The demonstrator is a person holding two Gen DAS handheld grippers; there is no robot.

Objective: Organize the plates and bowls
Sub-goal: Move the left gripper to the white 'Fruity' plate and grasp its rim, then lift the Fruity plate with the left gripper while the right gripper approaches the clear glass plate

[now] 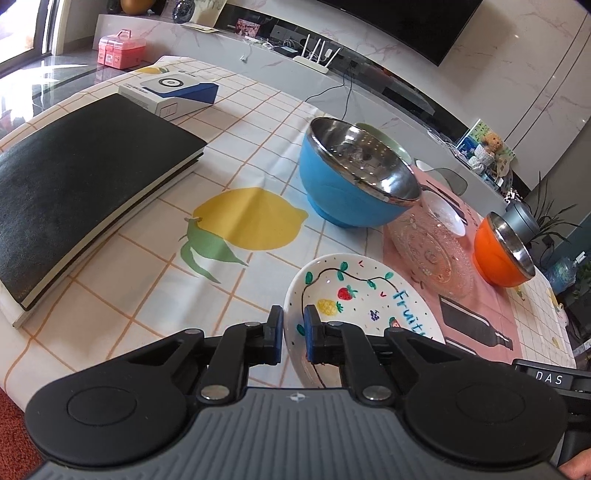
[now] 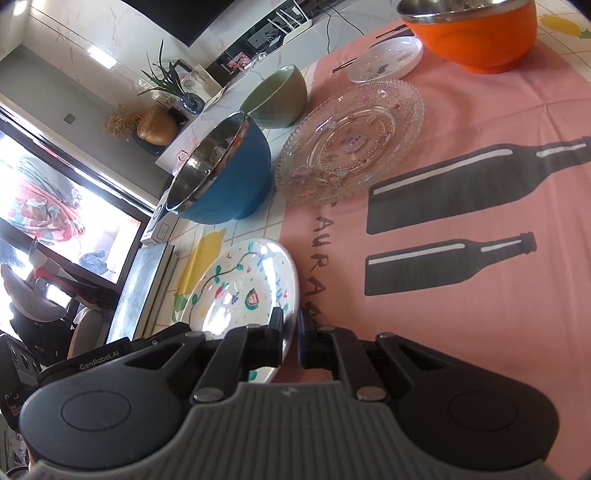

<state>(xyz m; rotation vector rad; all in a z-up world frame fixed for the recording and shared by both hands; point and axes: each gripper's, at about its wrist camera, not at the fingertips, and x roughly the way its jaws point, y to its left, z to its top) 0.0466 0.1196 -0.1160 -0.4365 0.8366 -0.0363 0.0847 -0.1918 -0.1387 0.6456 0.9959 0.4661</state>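
While both grippers are closing on the same painted fruit plate (image 1: 364, 295), the left gripper (image 1: 294, 332) is pinching its near rim, one blue-padded finger outside the rim and the other inside, jaws narrow and holding the plate. The right gripper (image 2: 290, 338) is gripping the opposite edge of that plate (image 2: 243, 288) in the same manner, jaws narrow with the rim between them. Blue handwriting on the plate is reading "Fruit", beside a painted strawberry, pineapple and watermelon slice.

Beyond it, a blue bowl (image 1: 351, 177) with a steel lining is sitting on the lemon-print tablecloth (image 1: 147, 273), and a green bowl (image 2: 277, 98) is standing just behind it. A clear glass plate (image 2: 351, 144) is lying on the pink cloth (image 2: 461, 332), just beside the blue bowl, with a small white plate (image 2: 388, 59) and an orange bowl (image 2: 476, 33) farther along.

Letters "AURA" are showing on the pink cloth near two black bottle silhouettes; the rest of the word is hidden. In the right wrist view the other gripper's body is showing "GenRobot.AI", and in the left wrist view a label is reading "DAS". A black notebook (image 1: 81, 192) and a white-and-blue box (image 1: 170, 92) are lying well apart from the dishes; the box's print is too small to read.
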